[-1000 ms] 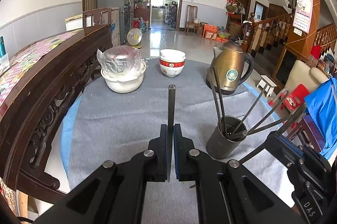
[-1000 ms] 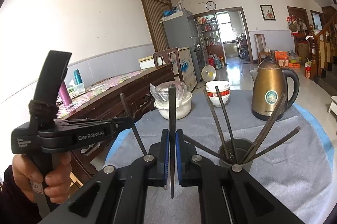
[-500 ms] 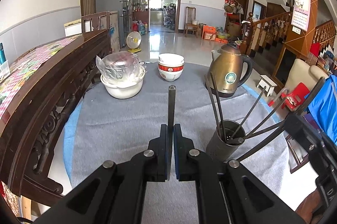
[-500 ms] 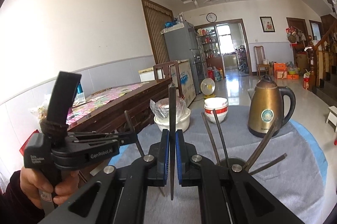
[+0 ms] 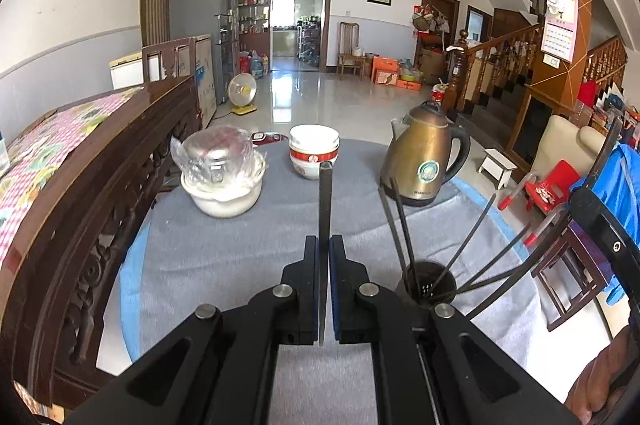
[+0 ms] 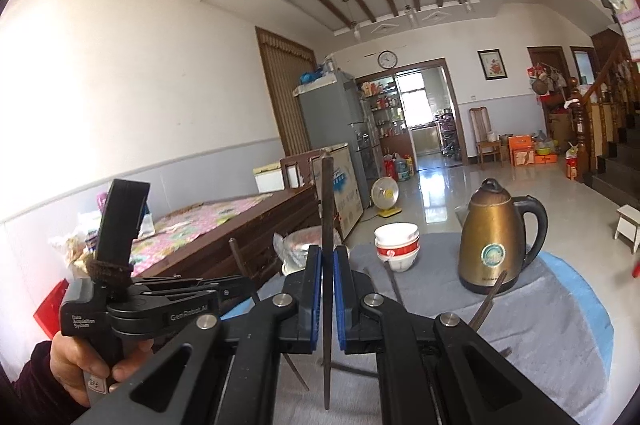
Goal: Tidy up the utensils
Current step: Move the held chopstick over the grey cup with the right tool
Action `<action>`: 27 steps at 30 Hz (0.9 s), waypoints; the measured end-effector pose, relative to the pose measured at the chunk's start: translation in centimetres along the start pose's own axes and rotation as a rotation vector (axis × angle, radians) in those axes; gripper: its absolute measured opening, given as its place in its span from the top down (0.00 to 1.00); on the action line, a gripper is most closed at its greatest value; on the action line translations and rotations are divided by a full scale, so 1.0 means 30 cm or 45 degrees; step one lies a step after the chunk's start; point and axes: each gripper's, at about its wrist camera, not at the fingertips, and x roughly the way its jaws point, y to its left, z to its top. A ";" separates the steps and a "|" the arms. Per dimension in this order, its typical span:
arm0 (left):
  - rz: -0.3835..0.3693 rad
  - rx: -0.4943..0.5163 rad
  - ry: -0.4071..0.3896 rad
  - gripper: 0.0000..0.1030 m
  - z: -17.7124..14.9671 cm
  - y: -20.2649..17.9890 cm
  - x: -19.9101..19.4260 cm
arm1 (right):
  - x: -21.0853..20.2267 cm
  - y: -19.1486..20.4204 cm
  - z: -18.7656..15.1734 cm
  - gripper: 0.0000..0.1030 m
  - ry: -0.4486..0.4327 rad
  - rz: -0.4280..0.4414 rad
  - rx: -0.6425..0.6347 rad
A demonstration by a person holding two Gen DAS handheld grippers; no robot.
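Both claws have risen. The left gripper (image 5: 324, 289) stays clenched on one dark chopstick (image 5: 325, 209); the right gripper (image 6: 328, 289) likewise grips its own chopstick (image 6: 327, 209). Utensil holder (image 5: 434, 285) sits at four o'clock. The left handle reads "GenRobot.AI".

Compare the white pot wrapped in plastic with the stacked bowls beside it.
The white pot is wider and plain, while the stacked bowls are narrower with a red band. The white pot is covered by a clear plastic bag; the stacked bowls stand uncovered. Both are white and rest on the grey cloth.
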 end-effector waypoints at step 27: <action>-0.232 0.116 -0.068 0.95 0.255 -0.300 0.086 | 0.088 -0.292 0.057 0.94 0.006 -0.267 0.162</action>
